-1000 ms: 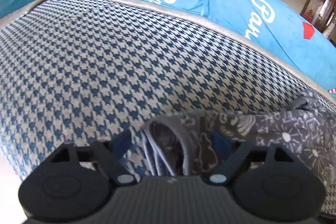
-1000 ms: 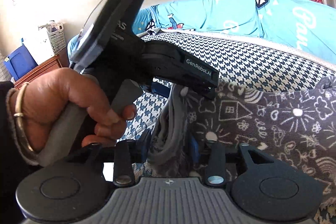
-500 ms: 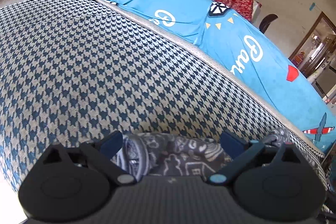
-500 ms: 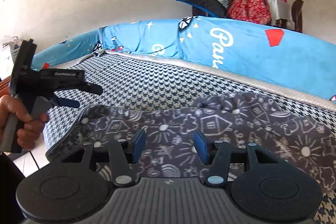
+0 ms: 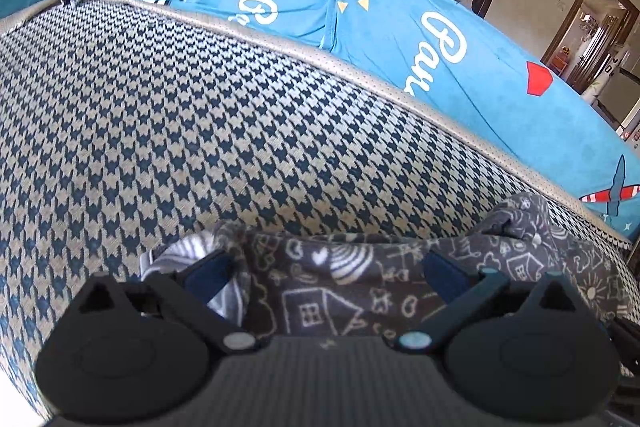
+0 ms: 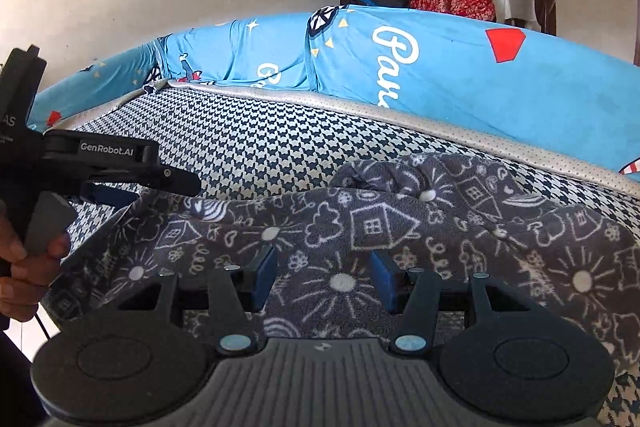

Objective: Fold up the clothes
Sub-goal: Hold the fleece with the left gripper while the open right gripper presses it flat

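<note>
The grey garment (image 6: 400, 227), printed with white houses and flowers, is lying across the lower half of both views on the houndstooth cushion (image 5: 200, 115), with a blue cover (image 6: 440, 75) running behind it along the upper half. In the right wrist view the right gripper (image 6: 323, 277) is hovering at the lower centre with its blue pads spread and cloth showing between them, gripping nothing. The left gripper (image 5: 326, 269) is likewise spread wide in its own view, its pads sitting over the garment's edge; from the right view it is reaching in from the left edge of the frame, held by a hand (image 6: 24, 251), and its tips are resting at the cloth's upper left corner. The garment is looking bunched toward the upper right, so it could be either partly folded or only laid out. For a good fold, each gripper should be pinching a single clean edge, not a wad of layers, at matching points on either side, and pulling the cloth taut and flat before any lift, so the ridge near the back is not getting trapped inside.
</note>
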{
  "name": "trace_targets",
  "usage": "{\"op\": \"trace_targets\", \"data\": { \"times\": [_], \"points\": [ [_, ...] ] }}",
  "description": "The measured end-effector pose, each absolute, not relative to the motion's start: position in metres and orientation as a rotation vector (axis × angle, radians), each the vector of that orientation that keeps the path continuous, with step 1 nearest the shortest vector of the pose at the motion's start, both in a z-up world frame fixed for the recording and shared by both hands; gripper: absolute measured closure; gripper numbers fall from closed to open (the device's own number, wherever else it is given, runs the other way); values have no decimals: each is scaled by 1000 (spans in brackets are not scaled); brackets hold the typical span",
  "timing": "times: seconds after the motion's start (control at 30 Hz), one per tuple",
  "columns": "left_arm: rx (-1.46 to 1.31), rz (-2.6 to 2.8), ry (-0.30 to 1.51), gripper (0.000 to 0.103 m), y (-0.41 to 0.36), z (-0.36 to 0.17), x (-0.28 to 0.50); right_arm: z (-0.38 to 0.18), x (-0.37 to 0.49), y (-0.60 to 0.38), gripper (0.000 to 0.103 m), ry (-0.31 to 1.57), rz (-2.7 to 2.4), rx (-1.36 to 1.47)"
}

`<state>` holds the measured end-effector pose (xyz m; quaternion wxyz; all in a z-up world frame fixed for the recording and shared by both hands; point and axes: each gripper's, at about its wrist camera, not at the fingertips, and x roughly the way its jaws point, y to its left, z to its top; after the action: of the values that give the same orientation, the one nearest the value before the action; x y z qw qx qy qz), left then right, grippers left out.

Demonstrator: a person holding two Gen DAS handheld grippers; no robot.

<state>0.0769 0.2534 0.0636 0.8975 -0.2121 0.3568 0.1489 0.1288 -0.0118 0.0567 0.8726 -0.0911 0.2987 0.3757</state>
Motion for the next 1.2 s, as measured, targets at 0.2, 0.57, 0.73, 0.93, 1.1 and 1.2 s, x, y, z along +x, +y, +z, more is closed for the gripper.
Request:
{"op": "trace_targets", "data": {
  "times": [0.2, 0.57, 0.73, 0.93, 1.1, 1.2],
  "points": [
    [-271, 292, 747, 0, 224, 65, 103, 50, 129, -5, 50, 632, 781, -223],
    [-158, 237, 895, 0, 198, 28, 138, 42, 119, 4, 38, 573, 765, -340],
    [-168, 239, 938, 0, 200, 12, 145, 30, 124, 10, 36, 620, 743, -368],
    [-158, 263, 942, 0, 197, 8, 151, 18, 120, 11, 31, 623, 746, -454],
    [-179, 281, 942, 0, 199, 7, 156, 16, 119, 5, 29, 637, 767, -466],
    [-185, 289, 940, 0, 200, 8, 158, 15, 116, 4, 28, 631, 770, -485]
  ]
}}
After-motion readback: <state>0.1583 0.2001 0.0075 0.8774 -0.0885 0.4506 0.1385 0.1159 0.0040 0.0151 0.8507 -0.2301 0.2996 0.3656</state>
